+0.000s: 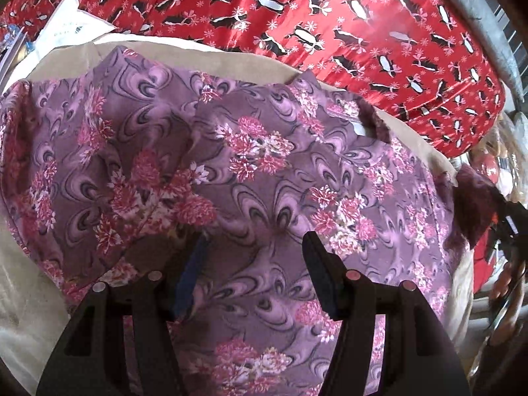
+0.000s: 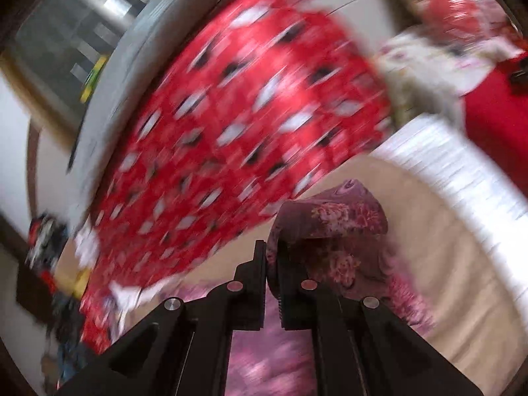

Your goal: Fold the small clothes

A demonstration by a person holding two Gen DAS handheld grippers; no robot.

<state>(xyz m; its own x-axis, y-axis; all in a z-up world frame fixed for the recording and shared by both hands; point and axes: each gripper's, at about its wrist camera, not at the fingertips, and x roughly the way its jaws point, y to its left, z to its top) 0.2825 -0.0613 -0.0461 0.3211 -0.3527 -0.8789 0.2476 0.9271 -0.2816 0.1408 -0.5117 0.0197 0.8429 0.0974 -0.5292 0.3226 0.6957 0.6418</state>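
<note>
From the left wrist camera, a purple flowered garment (image 1: 250, 171) lies spread over a beige cloth (image 1: 231, 56), which covers the surface beneath; past the cloth's far edge stretches a red blanket (image 1: 330, 16) printed with black-and-white figures, and a white paper (image 1: 66, 29) sits at the far left corner. The left tongs (image 1: 254, 264) hang just above the middle of the garment with their jaws apart and nothing between them, only the fabric below. At the right edge of the cloth a corner of the garment is lifted up, and the right tongs (image 1: 505, 221) show there, dark and blurred. From the right wrist camera, heavily smeared, the right tongs (image 2: 272, 264) are closed together on a fold of the purple flowered garment (image 2: 333, 227), which bunches up just past the tips and drapes to the right. The beige cloth (image 2: 429, 231) lies below and the red blanket (image 2: 247, 115) fills the background.
</note>
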